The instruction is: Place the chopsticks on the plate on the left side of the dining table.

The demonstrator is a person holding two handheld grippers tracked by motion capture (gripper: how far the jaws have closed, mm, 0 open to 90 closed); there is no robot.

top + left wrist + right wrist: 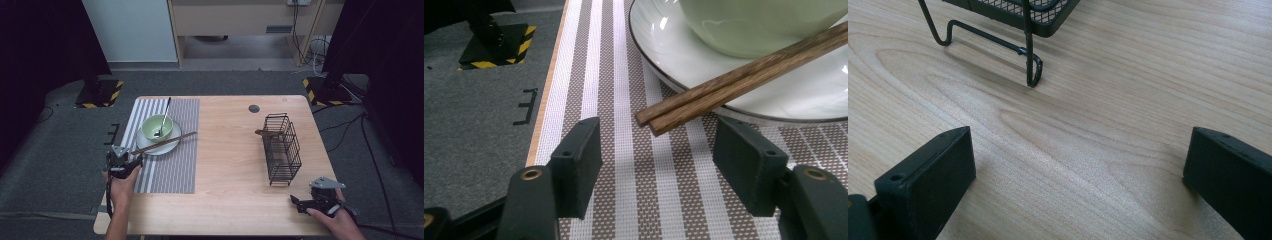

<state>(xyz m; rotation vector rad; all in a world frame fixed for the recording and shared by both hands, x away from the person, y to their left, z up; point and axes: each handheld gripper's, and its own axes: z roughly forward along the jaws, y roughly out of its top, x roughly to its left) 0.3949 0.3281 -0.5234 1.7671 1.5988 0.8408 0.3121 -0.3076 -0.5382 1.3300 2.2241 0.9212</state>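
A pair of brown wooden chopsticks point(165, 142) point(734, 80) rests across the rim of a white plate point(150, 149) point(664, 35), which carries a pale green bowl point(149, 126) point(764, 25) with a metal spoon point(165, 112) in it. My left gripper point(136, 159) point(656, 145) sits low over the striped placemat point(170, 170) point(624, 65). Its jaws stand apart on either side of the chopsticks' near ends, and the pads do not touch them. My right gripper point(295, 202) point(1078, 160) is open over bare wood at the front right, with nothing between its jaws.
A black wire basket point(282, 150) point(1028, 15) stands right of centre on the wooden table point(230, 150), just beyond my right gripper, with a brown item point(264, 133) poking out at its far left side. A dark round cap point(254, 108) sits near the table's far edge.
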